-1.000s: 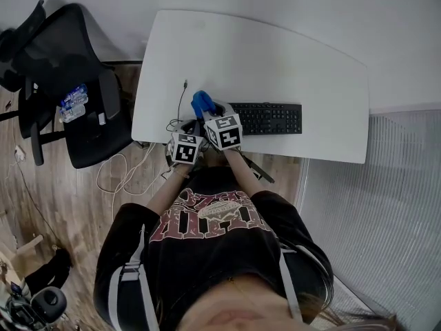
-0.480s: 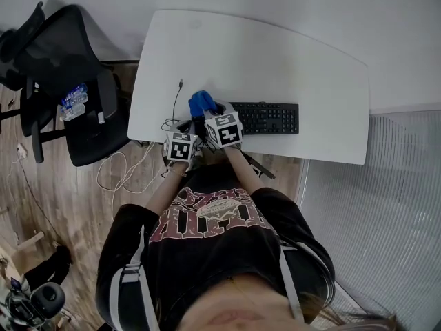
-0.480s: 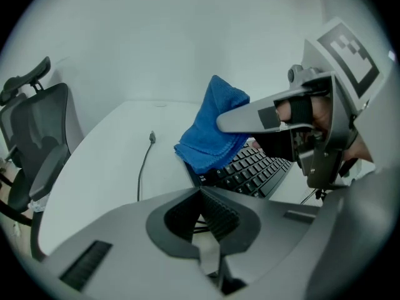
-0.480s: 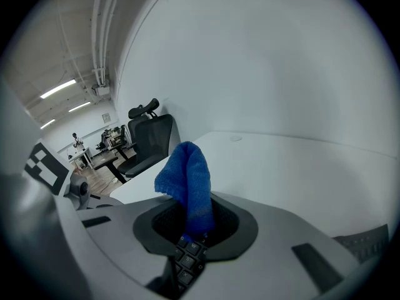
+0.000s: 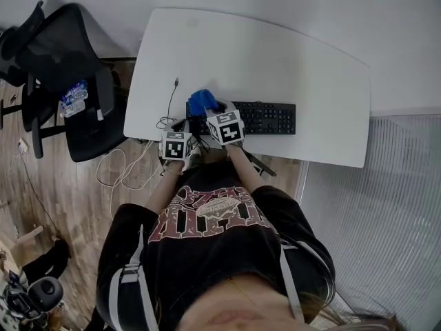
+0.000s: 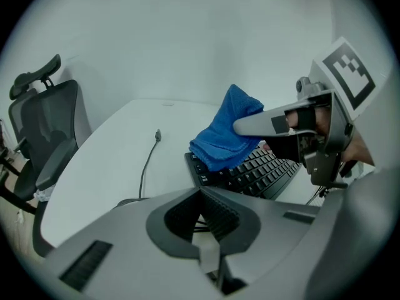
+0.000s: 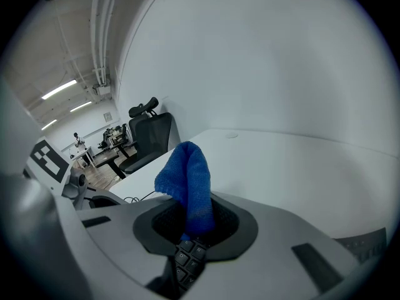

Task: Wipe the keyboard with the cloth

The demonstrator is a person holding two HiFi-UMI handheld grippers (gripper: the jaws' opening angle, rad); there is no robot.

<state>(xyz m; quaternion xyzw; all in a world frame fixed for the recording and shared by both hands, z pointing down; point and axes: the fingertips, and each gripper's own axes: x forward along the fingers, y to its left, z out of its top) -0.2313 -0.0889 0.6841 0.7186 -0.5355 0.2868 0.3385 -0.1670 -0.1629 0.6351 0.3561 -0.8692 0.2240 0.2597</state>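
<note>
A black keyboard (image 5: 269, 118) lies near the front edge of the white table (image 5: 275, 54). My right gripper (image 5: 208, 110) is shut on a blue cloth (image 5: 201, 101), which it holds over the keyboard's left end. In the right gripper view the cloth (image 7: 187, 183) stands up folded between the jaws of the right gripper (image 7: 194, 220), with keys (image 7: 187, 255) just beneath. My left gripper (image 5: 185, 125) sits to the left at the table's front edge, its jaws shut with nothing in them. The left gripper view shows the left gripper (image 6: 201, 195), the cloth (image 6: 225, 136) and the keyboard (image 6: 253, 174).
A thin black cable (image 5: 170, 105) lies on the table left of the keyboard, and more cables (image 5: 131, 167) hang off the front edge. A black office chair (image 5: 65, 81) with a water bottle (image 5: 72, 98) stands at the left. A ribbed panel (image 5: 386, 205) is at the right.
My left gripper has slid slightly left, away from the right one. The right gripper and the cloth have stayed at the keyboard's left end.
</note>
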